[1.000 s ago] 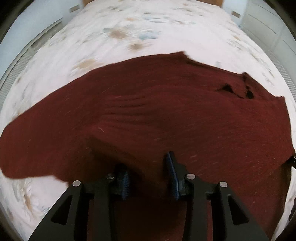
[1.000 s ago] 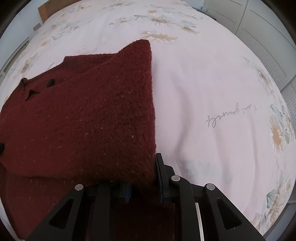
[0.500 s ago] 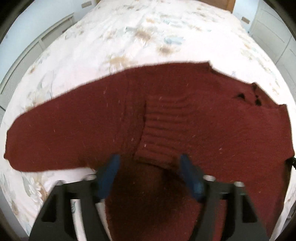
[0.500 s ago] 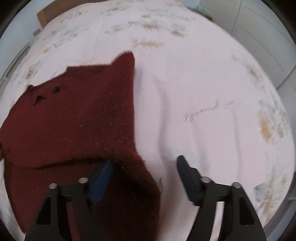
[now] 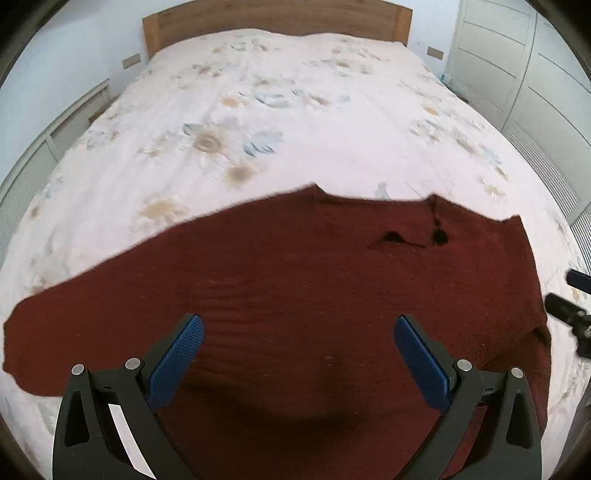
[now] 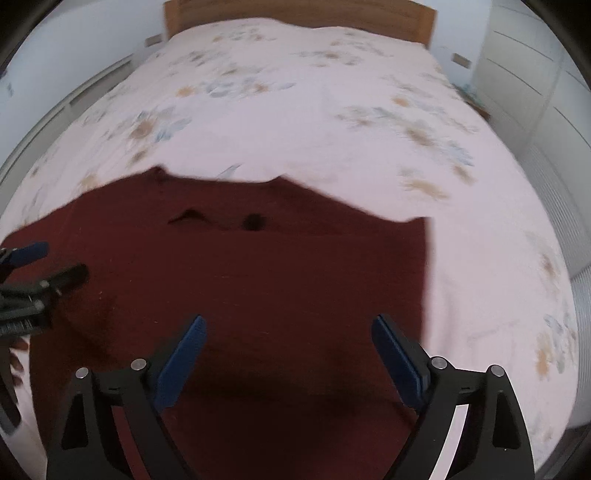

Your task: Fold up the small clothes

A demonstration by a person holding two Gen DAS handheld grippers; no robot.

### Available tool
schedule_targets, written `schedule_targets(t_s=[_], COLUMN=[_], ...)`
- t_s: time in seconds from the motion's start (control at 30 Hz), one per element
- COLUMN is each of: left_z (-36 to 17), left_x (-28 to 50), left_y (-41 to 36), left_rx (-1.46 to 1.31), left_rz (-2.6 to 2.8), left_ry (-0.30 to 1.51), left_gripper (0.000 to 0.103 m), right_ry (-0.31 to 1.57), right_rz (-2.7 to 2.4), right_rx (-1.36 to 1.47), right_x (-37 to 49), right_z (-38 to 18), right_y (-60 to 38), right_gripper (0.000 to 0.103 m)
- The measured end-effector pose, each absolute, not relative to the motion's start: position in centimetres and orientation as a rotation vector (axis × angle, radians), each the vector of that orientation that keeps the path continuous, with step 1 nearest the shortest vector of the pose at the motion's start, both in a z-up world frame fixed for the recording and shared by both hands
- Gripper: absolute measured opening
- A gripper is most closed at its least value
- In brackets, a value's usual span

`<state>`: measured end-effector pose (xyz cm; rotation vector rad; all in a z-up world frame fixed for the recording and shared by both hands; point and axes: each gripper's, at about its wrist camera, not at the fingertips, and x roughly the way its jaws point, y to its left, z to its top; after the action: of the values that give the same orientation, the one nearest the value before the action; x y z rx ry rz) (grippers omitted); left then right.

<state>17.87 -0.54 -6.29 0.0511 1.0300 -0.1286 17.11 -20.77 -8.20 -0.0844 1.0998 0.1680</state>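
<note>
A dark red knitted sweater (image 5: pixel 295 280) lies on the bed, folded over on itself, with one sleeve stretched out to the left (image 5: pixel 55 332). It also shows in the right wrist view (image 6: pixel 277 280), with black marks near its far edge. My left gripper (image 5: pixel 297 354) is open and empty above the sweater's near part. My right gripper (image 6: pixel 290 350) is open and empty above the sweater too. Each gripper shows at the edge of the other's view: the right one (image 5: pixel 569 314) and the left one (image 6: pixel 40 280).
The bed has a pale floral cover (image 5: pixel 277 110) and a wooden headboard (image 5: pixel 277 18) at the far end. White wardrobe doors (image 5: pixel 535 74) stand on the right. A low white ledge (image 5: pixel 55 125) runs along the left wall.
Both grippers were shut on the sweater's edge a second ago. They opened, let go of it and pulled back and up. The sweater now lies folded on the bed.
</note>
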Motion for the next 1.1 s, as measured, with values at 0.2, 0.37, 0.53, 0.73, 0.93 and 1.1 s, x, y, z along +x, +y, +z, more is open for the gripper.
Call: schedule_targets(t_s=[0.2,0.37,0.53,0.73,0.93,1.1], left_z=[-11.0,-14.0,-14.5,-15.2,-15.7,-15.7], left_x=[18.5,19.0,19.0,18.9,19.2,19.5], left_y=[-1.6,-0.5,1.7,2.8,3.4,3.5], left_rx=[0.099,0.131,0.142,0.142,0.114,0.100], left_rz=[-0.123,-0.111,-0.078,-0.091,-0.080,-0.072], left_ry=[1.094,1.149,1.140,1.139,1.153,1.154], left_gripper=[0.102,0.102,0.102,0.102,0.102,0.102], right_ry=[1.161,1.137,1.135,1.126,1.125,1.094], right_rz=[0.129,0.063,0.059,0.055,0.041,0.050], right_rx=[-0.082,-0.068,0.024,0.007,0.004,-0.011], right_x=[17.6,17.5,17.2,16.8,16.7,15.9], right_z=[-13.7,-14.7,-15.1,-16.1,-16.3,-16.2], right_y=[-20.0,-24.1,-28.2,-27.8,-26.8,-25.8], right_gripper=[0.092,0.092,0.092,0.093,0.096,0.100])
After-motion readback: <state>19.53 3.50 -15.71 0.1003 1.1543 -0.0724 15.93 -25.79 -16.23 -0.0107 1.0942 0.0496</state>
